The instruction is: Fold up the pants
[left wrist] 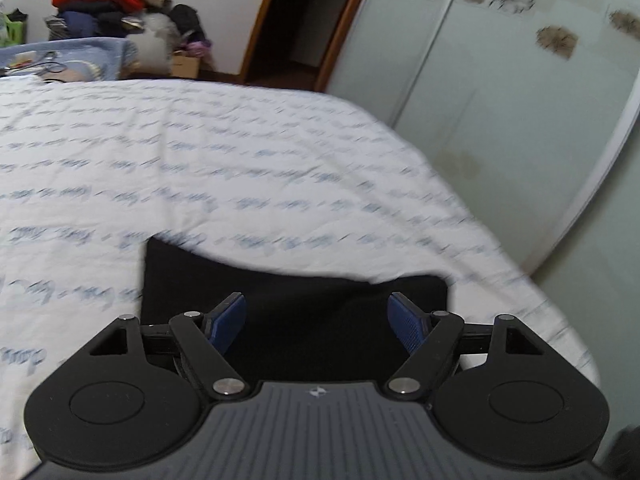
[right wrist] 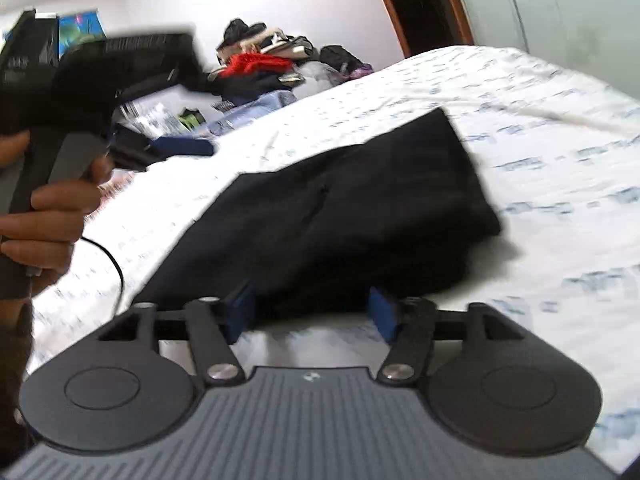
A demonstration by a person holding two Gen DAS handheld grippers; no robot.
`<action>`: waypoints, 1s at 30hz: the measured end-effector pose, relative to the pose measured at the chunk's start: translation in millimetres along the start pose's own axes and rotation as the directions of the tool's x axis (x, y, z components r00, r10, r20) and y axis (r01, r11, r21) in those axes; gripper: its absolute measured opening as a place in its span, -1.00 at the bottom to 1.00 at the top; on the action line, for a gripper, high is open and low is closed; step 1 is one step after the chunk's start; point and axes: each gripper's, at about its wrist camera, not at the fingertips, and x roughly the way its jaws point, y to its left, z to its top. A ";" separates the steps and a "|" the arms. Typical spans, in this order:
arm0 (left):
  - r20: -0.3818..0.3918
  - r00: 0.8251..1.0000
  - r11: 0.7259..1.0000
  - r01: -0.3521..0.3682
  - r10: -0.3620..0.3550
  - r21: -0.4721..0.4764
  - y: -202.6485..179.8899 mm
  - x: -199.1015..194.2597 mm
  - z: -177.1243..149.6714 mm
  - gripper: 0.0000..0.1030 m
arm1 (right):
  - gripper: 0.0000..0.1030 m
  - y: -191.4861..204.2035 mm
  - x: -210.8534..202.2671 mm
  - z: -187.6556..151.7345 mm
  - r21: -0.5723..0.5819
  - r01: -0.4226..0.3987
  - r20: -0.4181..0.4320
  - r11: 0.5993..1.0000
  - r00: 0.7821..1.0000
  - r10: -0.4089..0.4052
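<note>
Nearest in the left wrist view, the left gripper (left wrist: 316, 322) has its blue pads (left wrist: 228, 322) spread wide w/ nothing between them, hovering over the near part of the black pants (left wrist: 296, 292). The pants lie folded into a compact dark block on the bed sheet (left wrist: 240, 168), white w/ blue script print, close to the bed's near edge. In the right wrist view the right gripper (right wrist: 312, 312) is also spread, pads either side of the pants' (right wrist: 340, 216) near edge; blur makes it hard to tell if they touch the cloth, prob. not gripping. To its left, the person's left hand (right wrist: 44, 220) holds the other gripper's handle above the sheet (right wrist: 560, 208), cable hanging below it. Farther back: a clothes pile (left wrist: 100, 4) w/ a red garment on top, a doorway (left wrist: 312, 20), and a wardrobe (left wrist: 500, 72) w/ flower-patterned sliding doors beside the bed.
</note>
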 end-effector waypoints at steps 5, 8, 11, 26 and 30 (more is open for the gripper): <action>-0.030 0.995 0.987 -0.091 0.096 0.130 2.1 7.8 -34.6 0.51 | 0.19 -3.5 -36.0 4.8 -0.112 0.148 0.044 0.983 0.989 -0.144; -0.049 0.991 0.966 -0.111 0.125 0.235 -10.3 16.6 -53.8 0.51 | 0.15 -7.7 -41.3 18.9 -0.106 0.180 0.113 0.978 0.979 -0.168; -0.028 0.994 0.953 -0.095 0.108 0.289 -20.9 14.0 -64.4 0.51 | 0.00 -14.0 -33.6 29.4 -0.088 0.168 0.127 0.982 0.980 -0.156; -0.008 0.998 0.976 -0.061 0.064 0.208 -7.4 5.5 -55.8 0.51 | -0.83 -34.2 -9.1 34.2 0.026 0.151 0.090 0.988 0.984 -0.153; -0.048 0.996 0.975 -0.065 0.077 0.213 -4.5 13.5 -56.9 0.51 | -0.84 -39.7 -12.8 32.1 0.032 0.172 0.068 0.985 0.982 -0.174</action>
